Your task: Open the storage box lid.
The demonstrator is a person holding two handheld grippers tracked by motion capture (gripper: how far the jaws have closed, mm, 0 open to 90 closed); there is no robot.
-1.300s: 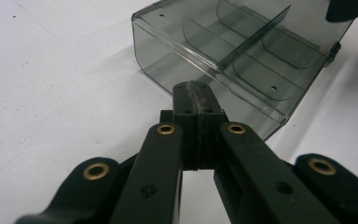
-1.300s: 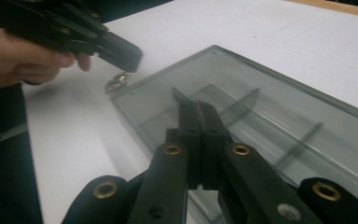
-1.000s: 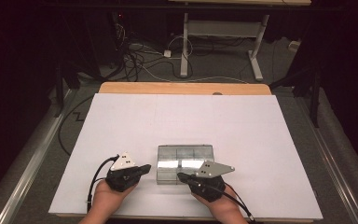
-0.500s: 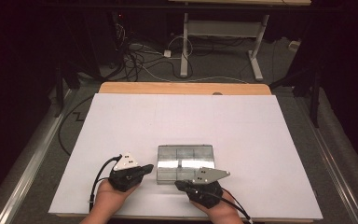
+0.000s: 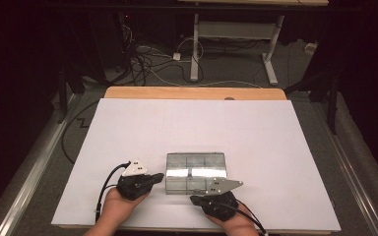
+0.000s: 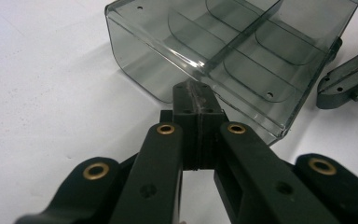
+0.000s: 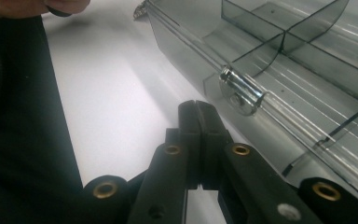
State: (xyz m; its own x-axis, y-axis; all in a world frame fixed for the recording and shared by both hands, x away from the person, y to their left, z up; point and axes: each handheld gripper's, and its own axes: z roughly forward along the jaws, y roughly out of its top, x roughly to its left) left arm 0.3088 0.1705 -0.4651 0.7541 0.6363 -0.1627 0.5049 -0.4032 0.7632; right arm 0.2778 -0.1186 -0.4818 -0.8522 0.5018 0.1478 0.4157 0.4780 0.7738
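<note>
A smoky clear plastic box [image 5: 195, 172] with inner dividers lies on the white table sheet [image 5: 197, 128]. My left gripper [image 5: 160, 177] rests at the box's left side. In the left gripper view it [image 6: 196, 91] is shut, with its tip against the lower edge of the box [image 6: 242, 42]. My right gripper [image 5: 194, 199] lies just in front of the box's near edge and points left. Seen in the right gripper view, it [image 7: 198, 109] is shut on nothing, close to a clear latch [image 7: 240, 95] on the box wall [image 7: 186, 46].
The sheet's near edge [image 5: 192, 228] runs right under both hands. A wooden tabletop strip [image 5: 192, 93] shows at the far side, with cables [image 5: 147, 59] and a desk frame [image 5: 231, 39] on the dark floor beyond. The other gripper [image 6: 349, 79] appears at the right of the left gripper view.
My right gripper has drawn back from over the box toward the table's near edge and now points left. The left gripper and the box have stayed put.
</note>
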